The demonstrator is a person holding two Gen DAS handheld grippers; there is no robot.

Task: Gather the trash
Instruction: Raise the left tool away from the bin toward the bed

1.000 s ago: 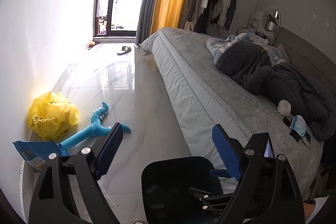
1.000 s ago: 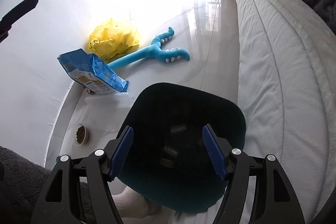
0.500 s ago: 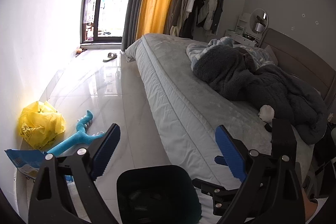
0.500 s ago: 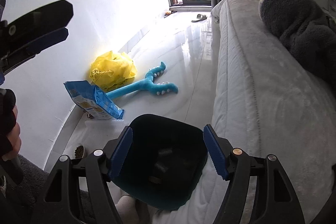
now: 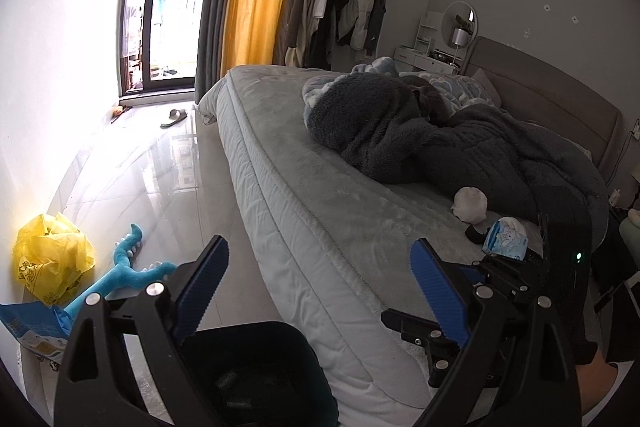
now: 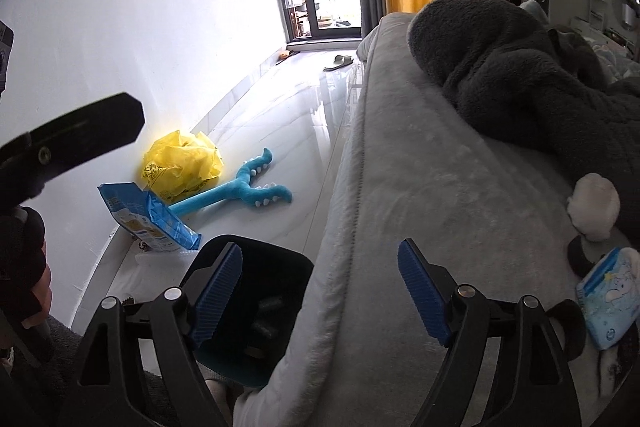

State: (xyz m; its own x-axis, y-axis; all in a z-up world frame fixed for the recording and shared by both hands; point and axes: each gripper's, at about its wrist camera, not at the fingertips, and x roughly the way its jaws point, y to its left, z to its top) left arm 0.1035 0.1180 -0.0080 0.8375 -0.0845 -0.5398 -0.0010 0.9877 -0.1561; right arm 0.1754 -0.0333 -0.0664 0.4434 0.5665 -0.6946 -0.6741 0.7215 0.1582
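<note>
Left gripper — jaws spread wide, nothing held. Right gripper — jaws just opened further, nothing between them. Dark bin is seen on the floor beside the bed, at 7 o'clock in the right view. Blue tissue packet is found on the bed at 3 o'clock, near a crumpled white wad.

Glossy tiled floor, fleecy dark blanket, crinkly yellow plastic bag.
</note>
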